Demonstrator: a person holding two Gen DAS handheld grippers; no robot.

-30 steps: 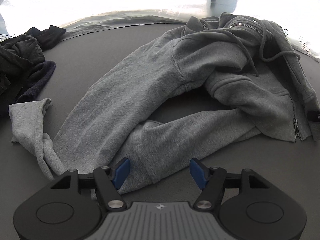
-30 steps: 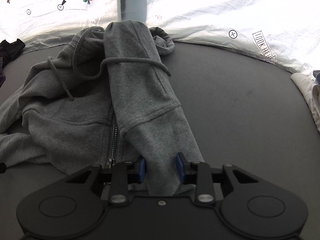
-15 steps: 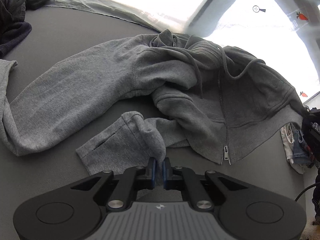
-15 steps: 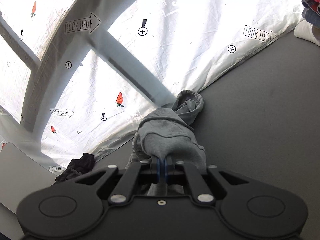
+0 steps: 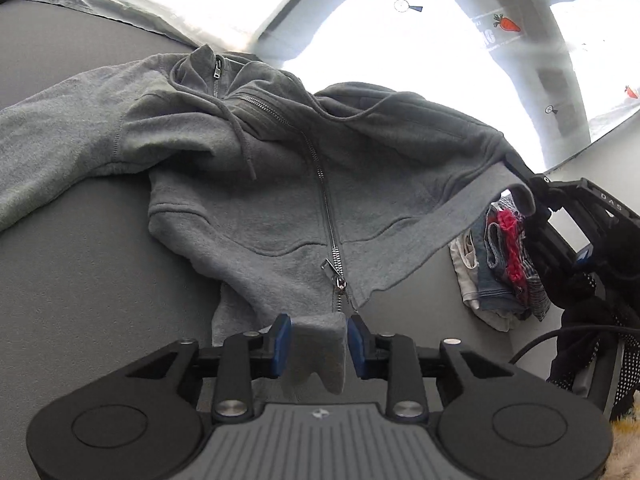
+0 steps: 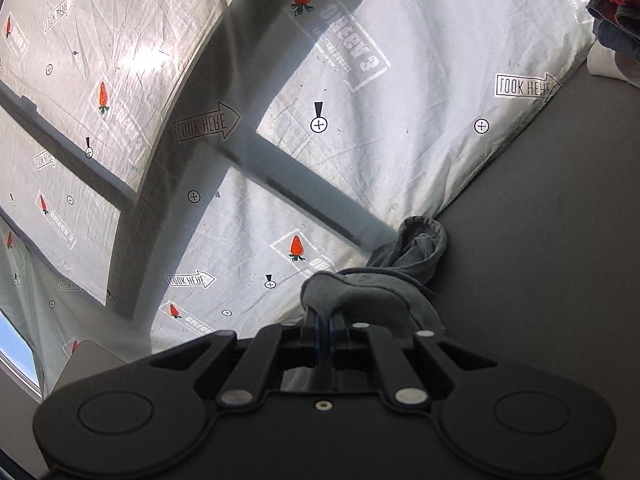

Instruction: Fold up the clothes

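A grey zip hoodie (image 5: 280, 184) lies front up on the dark grey table (image 5: 100, 260), zipper (image 5: 328, 216) running toward me. My left gripper (image 5: 318, 336) is at the bottom hem beside the zipper's end. Its jaws are opening, with a loose flap of hem between the blue pads (image 5: 282, 334). At the right, my right gripper (image 5: 528, 196) lifts the hoodie's other hem corner off the table. In the right wrist view, that gripper (image 6: 325, 324) is shut on a bunched fold of the hoodie (image 6: 360, 292).
A stack of folded clothes (image 5: 500, 264) sits at the table's right edge, also seen in the right wrist view (image 6: 616, 8). A white printed sheet (image 6: 360, 120) hangs over the window behind the table. One long sleeve (image 5: 52, 136) trails off to the left.
Both grippers closed on the hoodie and lifted it, spreading the front. The left jaws, shut half a second ago, now stand apart around the hem. The right view tilted up toward the window.
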